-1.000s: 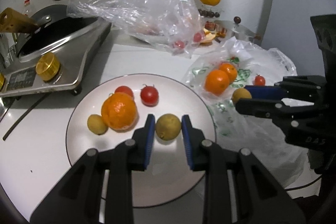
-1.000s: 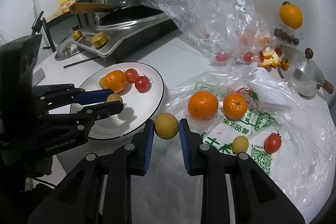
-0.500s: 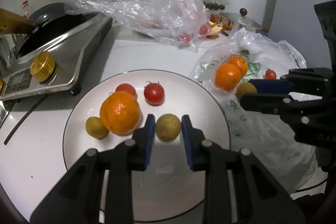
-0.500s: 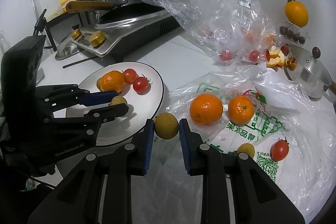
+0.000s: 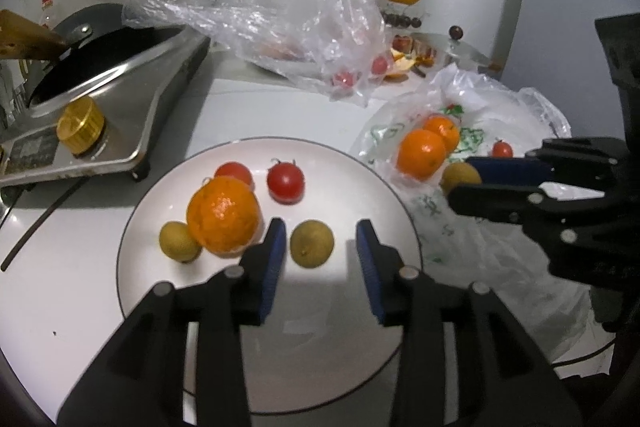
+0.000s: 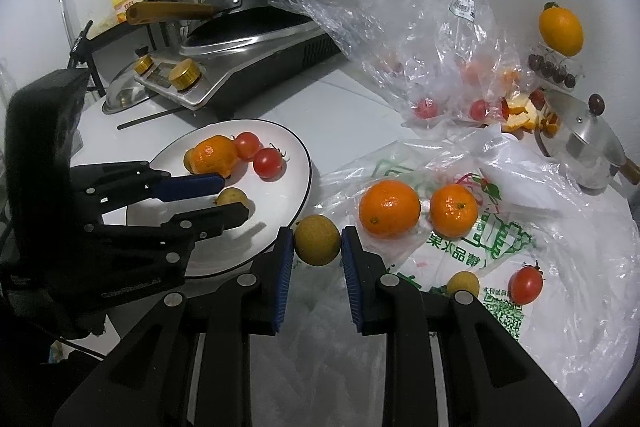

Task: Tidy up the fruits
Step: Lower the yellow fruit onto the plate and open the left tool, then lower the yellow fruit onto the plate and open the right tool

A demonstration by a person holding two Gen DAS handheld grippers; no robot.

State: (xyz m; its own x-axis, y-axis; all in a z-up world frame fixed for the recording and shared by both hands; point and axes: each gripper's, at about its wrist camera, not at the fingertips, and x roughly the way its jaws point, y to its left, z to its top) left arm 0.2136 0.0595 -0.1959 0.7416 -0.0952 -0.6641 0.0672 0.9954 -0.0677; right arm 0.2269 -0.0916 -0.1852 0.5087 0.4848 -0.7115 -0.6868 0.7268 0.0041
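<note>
A white plate (image 5: 360, 339) (image 6: 296, 183) holds an orange (image 5: 223, 214), two tomatoes (image 5: 285, 180), and two small yellow-green fruits (image 5: 179, 241). My left gripper (image 5: 320, 245) is open over the plate, its jaws apart on either side of one yellow-green fruit (image 5: 311, 244) (image 6: 232, 195) that lies on the plate. My right gripper (image 6: 316, 247) is shut on another yellow-green fruit (image 6: 317, 239) (image 5: 460, 177), held just right of the plate's rim. On a printed plastic bag (image 6: 500, 239) lie two oranges (image 6: 389, 209), a small yellow fruit (image 6: 463, 283) and a tomato (image 6: 525, 284).
A steel cooker with a black pan (image 6: 248, 39) stands behind the plate at the left. A crumpled clear bag (image 6: 420, 19) with tomatoes lies at the back. A steel pot lid (image 6: 588, 147), orange peels and an orange on a stand (image 6: 560, 31) are at the far right.
My left gripper has opened and let go of the yellow-green fruit, which now lies on the plate. My right gripper still holds its fruit beside the plate's rim.
</note>
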